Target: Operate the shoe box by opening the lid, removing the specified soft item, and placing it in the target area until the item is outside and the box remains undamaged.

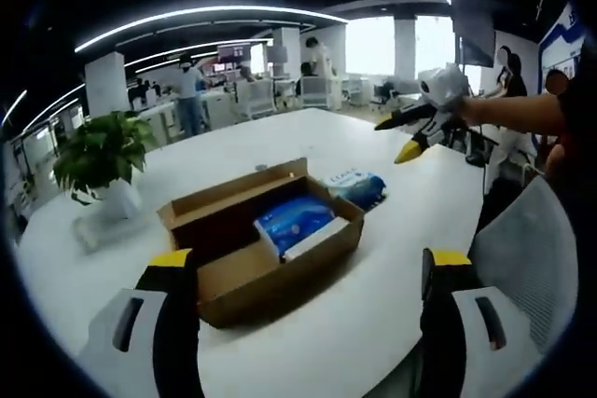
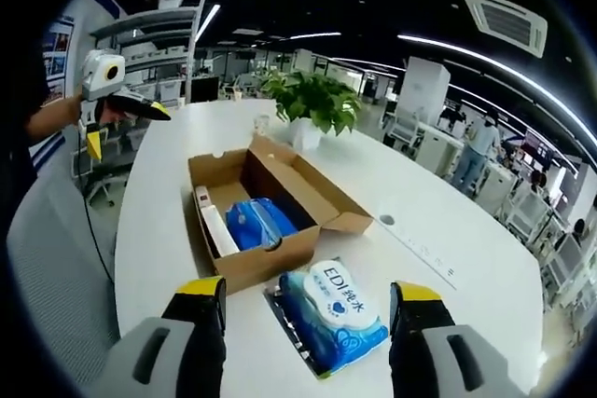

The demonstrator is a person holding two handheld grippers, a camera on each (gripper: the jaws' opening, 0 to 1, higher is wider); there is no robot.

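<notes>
An open brown cardboard shoe box (image 1: 270, 281) lies on the white table, its flap turned outward. Inside sit a blue soft pack (image 1: 294, 219) and a white item beside it. A second blue wipes pack (image 1: 359, 185) lies on the table just outside the box. My left gripper (image 1: 308, 263) is open, hovering short of the box. In the right gripper view, my right gripper (image 2: 308, 294) is open above the outside wipes pack (image 2: 336, 309), with the box (image 2: 256, 272) and its blue pack (image 2: 256, 223) just beyond. Each gripper shows in the other's view, held in the air with jaws apart: right (image 1: 396, 139), left (image 2: 126, 128).
A potted plant (image 1: 103, 151) stands on the table behind the box, also in the right gripper view (image 2: 312, 100). A grey mesh chair (image 1: 532, 249) stands at the table's edge. A socket strip (image 2: 420, 249) is set into the tabletop. People and desks fill the office behind.
</notes>
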